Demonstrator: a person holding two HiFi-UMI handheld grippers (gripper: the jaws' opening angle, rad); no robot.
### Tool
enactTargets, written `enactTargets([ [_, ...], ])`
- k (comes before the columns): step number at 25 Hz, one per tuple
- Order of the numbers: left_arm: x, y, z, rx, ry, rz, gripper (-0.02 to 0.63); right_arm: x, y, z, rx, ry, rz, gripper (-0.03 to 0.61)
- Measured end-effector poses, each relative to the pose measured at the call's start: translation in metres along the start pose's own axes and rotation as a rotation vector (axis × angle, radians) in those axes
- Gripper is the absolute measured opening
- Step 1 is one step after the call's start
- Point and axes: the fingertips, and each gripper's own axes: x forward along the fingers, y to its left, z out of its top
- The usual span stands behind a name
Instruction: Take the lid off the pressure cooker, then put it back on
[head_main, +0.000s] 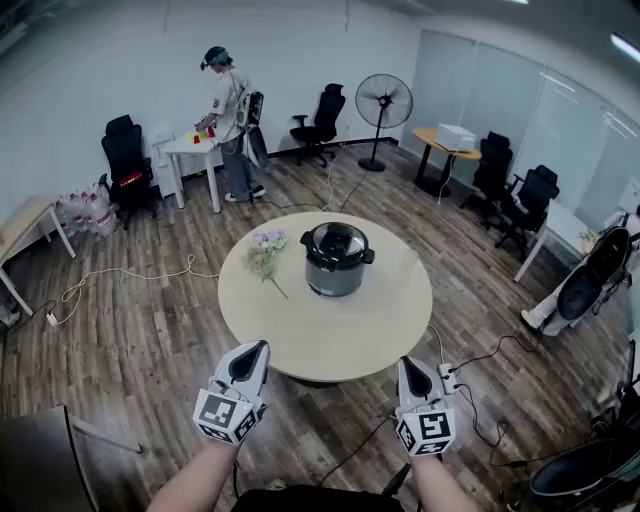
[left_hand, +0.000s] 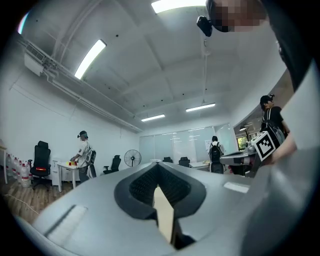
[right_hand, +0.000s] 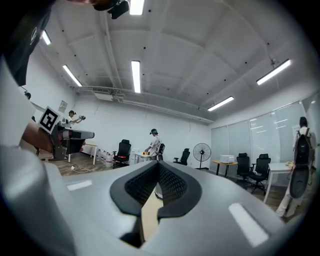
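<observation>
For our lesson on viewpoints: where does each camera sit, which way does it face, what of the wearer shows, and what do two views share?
Head view: on the head, looking steeply down at the pressure cooker on the round table; forearms, left gripper and right gripper show.
Left gripper view: on that gripper, facing roughly level along its shut jaws; wearer's body at right.
Right gripper view: likewise; wearer's body at left.
Shared: both gripper views show the standing fan.

We note the pressure cooker (head_main: 336, 268): lid (head_main: 337, 241) glossy and dark, body dull metal. Table (head_main: 350, 335) pale, matt, smooth. Floor (head_main: 130, 330) wood-look planks. Left gripper (head_main: 254, 350) and right gripper (head_main: 407, 366): matt grey plastic, black ribbed pads (left_hand: 145, 182).
</observation>
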Motion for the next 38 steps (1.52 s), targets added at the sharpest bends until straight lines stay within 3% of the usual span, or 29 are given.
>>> enactTargets([
  [6, -0.004, -0.002, -0.006, 0.007, 0.021, 0.013, 0.000, -0.001, 0.019, -0.002, 0.027, -0.002, 0.152, 0.009],
  [7, -0.004, -0.003, -0.008, 0.008, 0.024, 0.017, 0.000, 0.000, 0.021, -0.002, 0.045, -0.009, 0.170, 0.035],
  [8, -0.004, -0.003, -0.011, 0.008, 0.026, 0.021, 0.000, 0.003, 0.020, -0.004, 0.070, -0.007, 0.176, 0.392],
  [9, -0.004, -0.004, -0.013, 0.009, 0.029, 0.025, 0.000, 0.006, 0.021, -0.006, 0.094, 0.002, 0.180, 0.566],
  [16, 0.005, -0.020, -0.024, 0.019, 0.035, 0.022, 0.000, 0.009, 0.011, -0.014, 0.100, 0.012, 0.207, 0.566],
  [17, 0.011, -0.025, -0.030, 0.017, 0.047, 0.003, 0.047, 0.010, 0.007, -0.014, 0.098, 0.011, 0.211, 0.566],
  [18, 0.018, -0.030, -0.038, 0.017, 0.067, -0.007, 0.343, 0.012, 0.004, -0.016, 0.095, 0.011, 0.214, 0.566],
  [19, 0.024, -0.033, -0.046, 0.023, 0.089, -0.006, 0.552, 0.013, -0.001, -0.017, 0.092, 0.010, 0.216, 0.565],
  [28, 0.062, -0.039, -0.076, 0.075, 0.177, 0.002, 0.559, 0.039, -0.045, -0.019, 0.087, 0.002, 0.203, 0.563],
  [38, 0.160, 0.036, -0.134, 0.029, 0.194, -0.020, 0.559, 0.148, -0.070, -0.023, 0.026, 0.006, 0.163, 0.561],
])
